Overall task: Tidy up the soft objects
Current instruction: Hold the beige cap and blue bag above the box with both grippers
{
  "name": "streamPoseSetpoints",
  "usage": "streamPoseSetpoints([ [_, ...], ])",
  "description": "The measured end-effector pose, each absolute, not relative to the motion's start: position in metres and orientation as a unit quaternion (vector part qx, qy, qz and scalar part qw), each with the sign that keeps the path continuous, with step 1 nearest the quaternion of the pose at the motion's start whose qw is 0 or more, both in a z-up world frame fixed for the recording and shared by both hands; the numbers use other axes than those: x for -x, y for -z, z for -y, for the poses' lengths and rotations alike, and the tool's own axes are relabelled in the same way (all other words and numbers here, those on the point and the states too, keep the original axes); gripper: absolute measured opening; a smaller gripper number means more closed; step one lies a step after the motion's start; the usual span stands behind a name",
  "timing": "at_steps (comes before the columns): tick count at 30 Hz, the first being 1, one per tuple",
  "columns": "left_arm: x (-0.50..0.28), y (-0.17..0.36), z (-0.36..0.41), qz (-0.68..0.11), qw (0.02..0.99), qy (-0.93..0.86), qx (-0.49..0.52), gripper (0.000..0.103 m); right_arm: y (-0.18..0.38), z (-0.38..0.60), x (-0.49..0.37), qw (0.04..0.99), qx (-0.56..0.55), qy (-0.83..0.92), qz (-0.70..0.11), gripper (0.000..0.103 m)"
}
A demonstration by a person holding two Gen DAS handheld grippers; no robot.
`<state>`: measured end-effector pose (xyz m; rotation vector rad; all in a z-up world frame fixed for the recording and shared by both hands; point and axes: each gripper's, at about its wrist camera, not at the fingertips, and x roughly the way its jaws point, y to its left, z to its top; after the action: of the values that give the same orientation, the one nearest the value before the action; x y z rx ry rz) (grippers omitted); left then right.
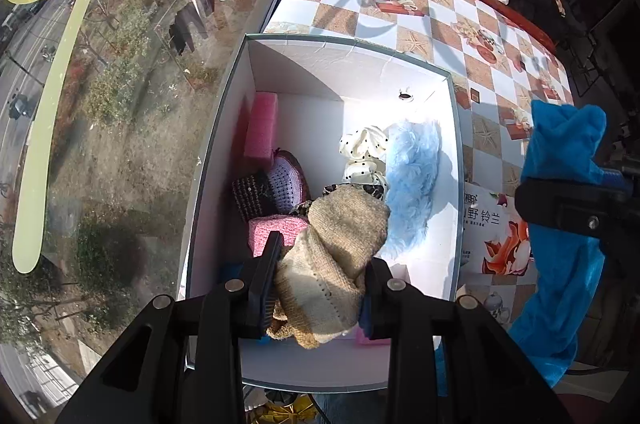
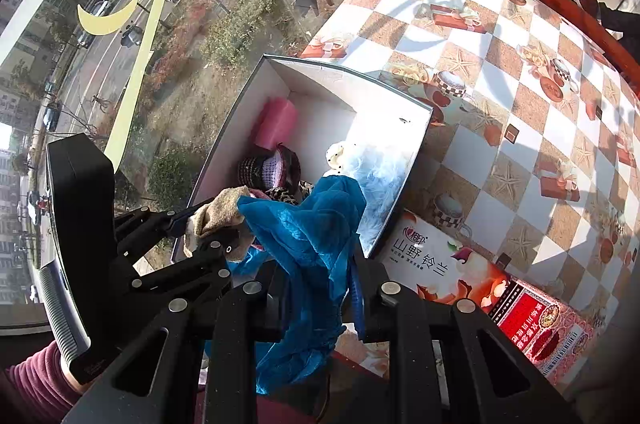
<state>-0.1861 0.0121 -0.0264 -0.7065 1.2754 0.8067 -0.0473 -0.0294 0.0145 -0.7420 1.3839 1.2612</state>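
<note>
Checkered table [image 1: 404, 12] beside window, bearing white box [image 1: 352, 56]. Left tongs [image 1: 320, 288]: clamped on beige knit sock [image 1: 332, 256], over box. Right tongs [image 2: 316, 288]: clamped on blue cloth [image 2: 308, 244], at box's edge.

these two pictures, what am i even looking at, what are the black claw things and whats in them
Each picture comes from a camera on a hand-held two-finger gripper, looking along its fingers. A person holds one in each hand; there is no robot. The left gripper is clamped on a beige knitted piece above a white box that already holds soft things, such as a pink sponge and blue fluffy fabric. The right gripper grips a blue cloth. The box stands on a checkered tablecloth beside a window.
</note>
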Motion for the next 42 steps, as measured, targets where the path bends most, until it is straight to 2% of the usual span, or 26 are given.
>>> streamPoseSetpoints([
  [42, 0.178, 0.044, -0.027, -0.587, 0.654, -0.362, 0.311, 0.035, 0.007, -0.008, 0.049, 0.533, 0.347, -0.523, -0.567, 0.024],
])
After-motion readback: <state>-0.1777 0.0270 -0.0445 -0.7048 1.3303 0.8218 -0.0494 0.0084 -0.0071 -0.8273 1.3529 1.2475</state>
